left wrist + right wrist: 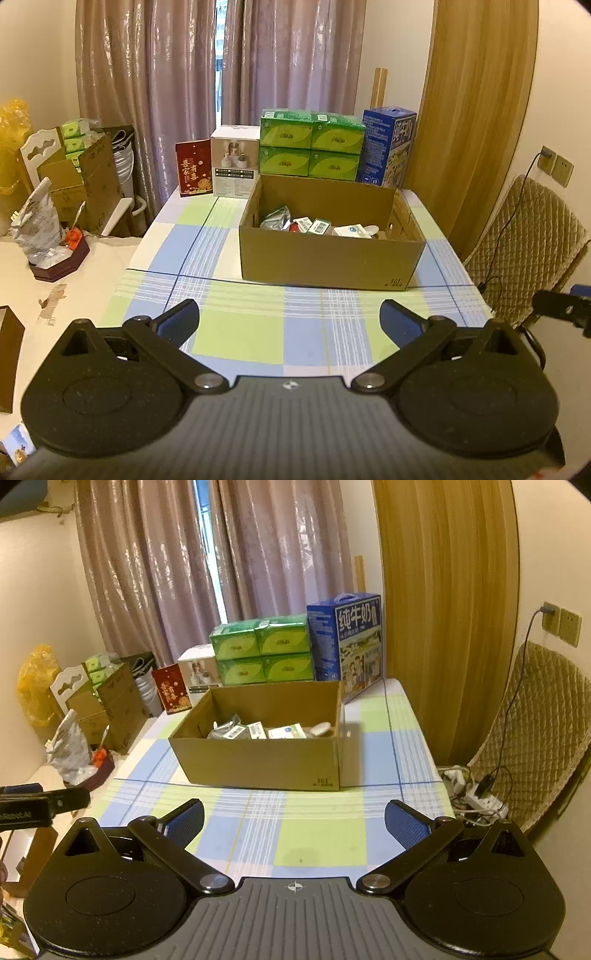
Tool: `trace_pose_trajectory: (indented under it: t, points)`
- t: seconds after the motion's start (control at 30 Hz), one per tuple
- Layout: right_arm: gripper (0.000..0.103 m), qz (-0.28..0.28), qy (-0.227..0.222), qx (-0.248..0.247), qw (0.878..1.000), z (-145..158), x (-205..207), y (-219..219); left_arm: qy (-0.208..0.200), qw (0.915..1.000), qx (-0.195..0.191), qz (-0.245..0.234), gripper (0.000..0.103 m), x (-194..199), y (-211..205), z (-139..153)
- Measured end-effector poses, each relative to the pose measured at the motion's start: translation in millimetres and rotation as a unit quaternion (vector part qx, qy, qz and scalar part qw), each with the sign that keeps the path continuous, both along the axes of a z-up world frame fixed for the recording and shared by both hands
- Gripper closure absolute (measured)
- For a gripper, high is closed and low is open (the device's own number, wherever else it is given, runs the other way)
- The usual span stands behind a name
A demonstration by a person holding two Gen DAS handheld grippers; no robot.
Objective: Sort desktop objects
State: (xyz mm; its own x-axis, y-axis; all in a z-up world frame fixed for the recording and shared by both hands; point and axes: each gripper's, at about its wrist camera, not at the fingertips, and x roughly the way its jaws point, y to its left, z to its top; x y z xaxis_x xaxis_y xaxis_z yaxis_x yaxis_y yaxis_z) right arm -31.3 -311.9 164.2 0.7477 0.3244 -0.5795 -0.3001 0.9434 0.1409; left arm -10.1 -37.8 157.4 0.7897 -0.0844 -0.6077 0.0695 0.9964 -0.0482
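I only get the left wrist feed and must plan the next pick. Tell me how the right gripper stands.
Observer: The right gripper is open, with nothing between its fingers, over the checked tablecloth in front of the cardboard box.
Operator: Report what lies on the floor right of the table.
Observer: A white power strip with tangled cables lies at the foot of the quilted chair.
Operator: Describe the blue carton's right-hand face.
Observer: The blue carton shows large white characters there, above a printed picture.
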Motion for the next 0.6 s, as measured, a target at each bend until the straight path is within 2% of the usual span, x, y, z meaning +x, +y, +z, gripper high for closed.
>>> trace_pose_trajectory:
  t: [0.33, 0.6]
  points:
    - [0.002, -0.004, -0.008, -0.006, 1.0, 8, -19, -6, 0.014, 0.9999, 0.003, -0.001, 0.001, -13, -6, -6]
    - [0.002, -0.008, -0.005, -0.006, 1.0, 8, -23, -12, 0.007, 0.9999, 0.011, -0.001, 0.001, -20, -10, -4]
